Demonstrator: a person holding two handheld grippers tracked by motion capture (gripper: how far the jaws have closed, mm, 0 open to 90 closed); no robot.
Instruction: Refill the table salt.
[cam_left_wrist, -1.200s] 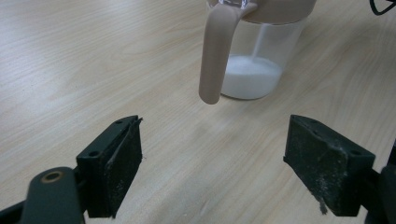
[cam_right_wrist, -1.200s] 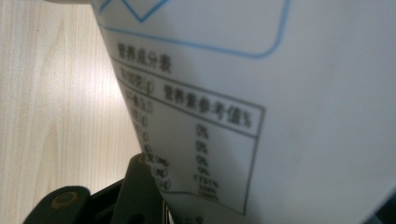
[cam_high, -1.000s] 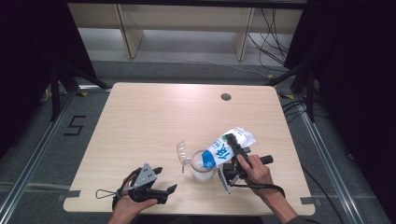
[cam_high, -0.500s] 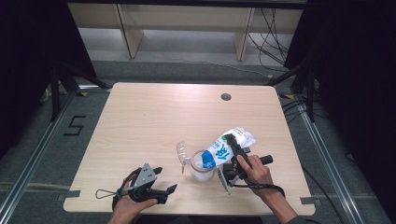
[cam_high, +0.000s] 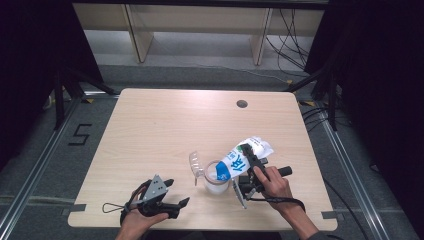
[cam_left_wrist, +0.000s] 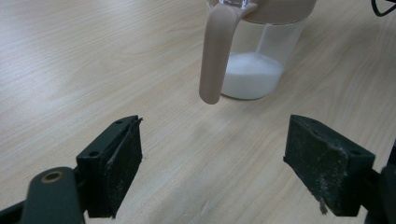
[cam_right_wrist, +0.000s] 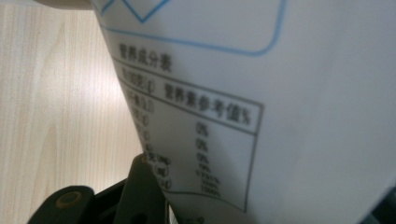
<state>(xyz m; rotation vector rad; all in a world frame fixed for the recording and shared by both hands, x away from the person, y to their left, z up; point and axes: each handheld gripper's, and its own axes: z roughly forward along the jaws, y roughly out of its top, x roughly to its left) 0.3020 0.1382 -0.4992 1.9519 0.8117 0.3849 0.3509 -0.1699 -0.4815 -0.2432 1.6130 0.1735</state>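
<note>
A clear jar (cam_high: 216, 181) with a beige rim and handle (cam_left_wrist: 215, 51) stands near the table's front edge, white powder (cam_left_wrist: 252, 80) in its bottom. Its hinged lid (cam_high: 195, 164) hangs open to the left. My right gripper (cam_high: 250, 167) is shut on a white and blue bag (cam_high: 243, 157), tipped with its mouth down over the jar. The bag's printed back (cam_right_wrist: 261, 102) shows close up in the right gripper view. My left gripper (cam_high: 172, 192) rests open on the table left of the jar, jaws wide apart, nothing between them.
The light wood table (cam_high: 165, 125) has a dark round hole (cam_high: 242, 104) at its back right. Shelving legs and cables stand on the floor beyond the table's far edge. Metal rails run along both sides.
</note>
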